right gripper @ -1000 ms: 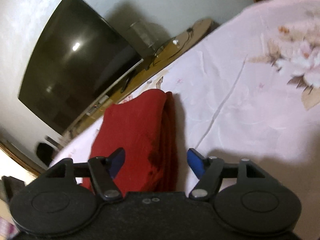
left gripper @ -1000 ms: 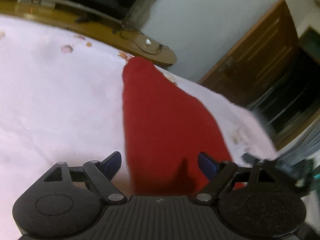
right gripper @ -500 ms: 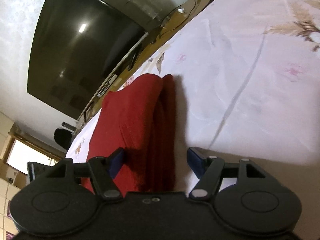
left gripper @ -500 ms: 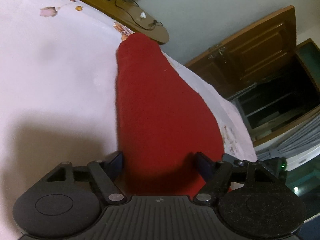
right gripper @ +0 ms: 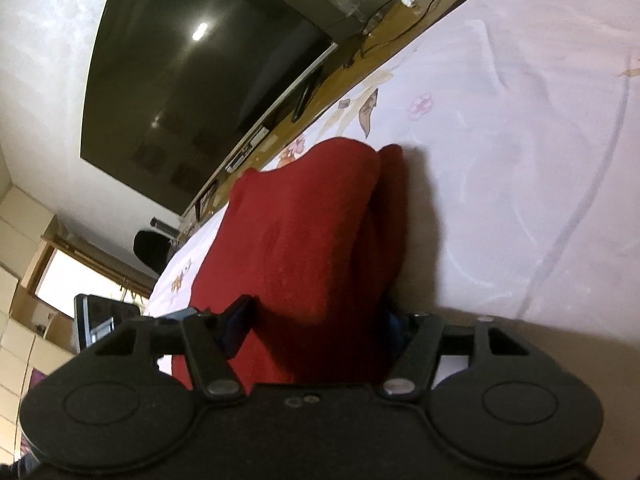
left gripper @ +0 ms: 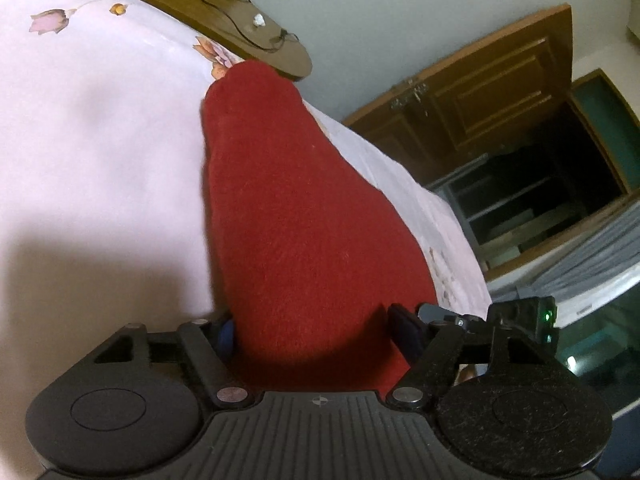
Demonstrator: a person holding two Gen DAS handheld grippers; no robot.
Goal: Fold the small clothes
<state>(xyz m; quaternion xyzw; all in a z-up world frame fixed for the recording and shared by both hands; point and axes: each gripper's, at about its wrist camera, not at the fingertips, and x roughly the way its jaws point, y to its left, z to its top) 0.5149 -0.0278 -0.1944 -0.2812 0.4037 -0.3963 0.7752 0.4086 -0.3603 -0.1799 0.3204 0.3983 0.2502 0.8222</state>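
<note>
Two grippers crowd one red garment (left gripper: 304,232) on the pale floral bed sheet (left gripper: 100,152).
Left gripper (left gripper: 316,330) at lower centre, jaws closing around its near end; right gripper (right gripper: 316,320) likewise, jaws closing, cloth between them.

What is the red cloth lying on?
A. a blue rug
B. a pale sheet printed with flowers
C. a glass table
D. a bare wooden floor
B: the red cloth rests on a pale sheet printed with small flowers and leaves.
</note>
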